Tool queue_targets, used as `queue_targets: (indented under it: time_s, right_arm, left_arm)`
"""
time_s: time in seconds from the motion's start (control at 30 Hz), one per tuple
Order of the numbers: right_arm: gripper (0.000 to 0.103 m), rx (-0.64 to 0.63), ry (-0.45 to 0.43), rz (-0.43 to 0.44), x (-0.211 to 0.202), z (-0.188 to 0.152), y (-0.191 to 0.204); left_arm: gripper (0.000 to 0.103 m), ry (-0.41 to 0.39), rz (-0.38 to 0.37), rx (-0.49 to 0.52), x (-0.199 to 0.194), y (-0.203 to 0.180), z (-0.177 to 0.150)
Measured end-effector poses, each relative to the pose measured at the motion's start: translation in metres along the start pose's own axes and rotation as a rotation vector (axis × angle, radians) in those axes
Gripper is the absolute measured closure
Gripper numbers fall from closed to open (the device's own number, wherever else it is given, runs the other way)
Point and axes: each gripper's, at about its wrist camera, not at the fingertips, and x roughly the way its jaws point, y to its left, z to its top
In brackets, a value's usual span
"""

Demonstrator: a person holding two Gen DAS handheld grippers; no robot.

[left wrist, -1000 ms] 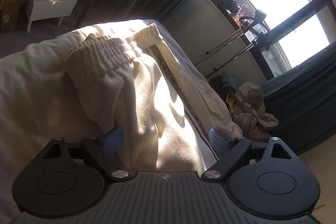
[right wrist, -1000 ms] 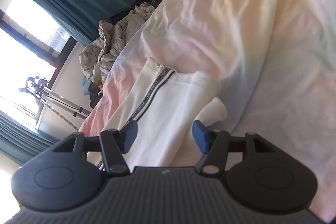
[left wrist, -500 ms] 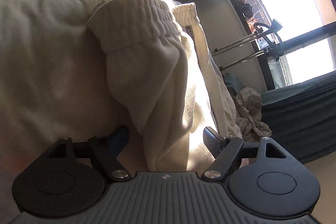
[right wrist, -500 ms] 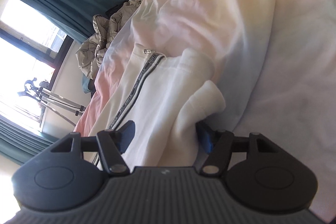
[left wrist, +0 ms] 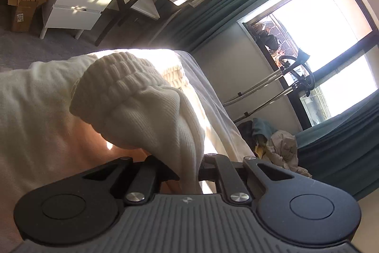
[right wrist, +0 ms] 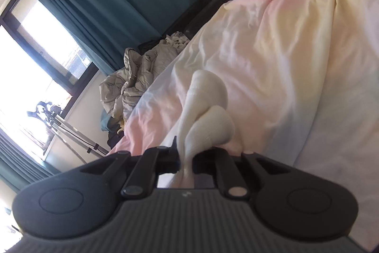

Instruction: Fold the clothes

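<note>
Trousers (left wrist: pixel 151 110), cream, lie on the bed (right wrist: pixel 296 44); left gripper (left wrist: pixel 189 167) pinches the ribbed waistband end, right gripper (right wrist: pixel 187 158) the cuff end, jaws having just closed. Recommend lifting both ends evenly, keeping the cloth taut, so layers stay aligned.

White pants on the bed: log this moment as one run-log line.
stage: grasp | left gripper: closed on white pants waistband end | right gripper: closed on pants' cuff end | surface: bed
</note>
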Motion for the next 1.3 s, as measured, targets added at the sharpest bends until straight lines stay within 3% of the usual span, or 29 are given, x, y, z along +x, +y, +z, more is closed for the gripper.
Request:
queue_targets:
  time_s: [0.2,0.37,0.63,0.73,0.8,0.9,1.13,1.3]
  right_arm:
    - [0.094,0.045,0.000,0.021,-0.057,0.014,-0.020]
    - [0.094,0.083,0.043,0.009,-0.098,-0.002,-0.061]
    - [0.094,0.153,0.101,-0.040,-0.099,-0.040,-0.116]
    - [0.094,0.178,0.109,-0.043,-0.094,-0.047,-0.126]
    - [0.094,0.182,0.111,-0.044,-0.092,-0.051,-0.129]
    - [0.093,0.184,0.114,-0.040,-0.092,-0.054,-0.131]
    - [0.093,0.152,0.116,-0.041,-0.093,-0.054,-0.127]
    - [0.093,0.137,0.115,-0.051,-0.094,-0.052,-0.123]
  left_arm:
    - [0.094,0.064,-0.004,-0.012,-0.052,0.014,0.001]
    - [0.094,0.139,0.029,0.073,-0.083,0.039,-0.019]
    - [0.090,0.144,0.021,0.161,-0.086,0.058,-0.041]
    - [0.060,0.141,0.048,0.221,-0.090,0.054,-0.044]
    - [0.024,0.110,0.063,0.273,-0.101,0.049,-0.048]
    - [0.015,0.067,0.093,0.406,-0.122,0.034,-0.061]
    - [0.010,-0.042,0.090,0.780,-0.166,-0.031,-0.138]
    - [0.010,0.019,0.014,0.845,-0.158,-0.066,-0.188]
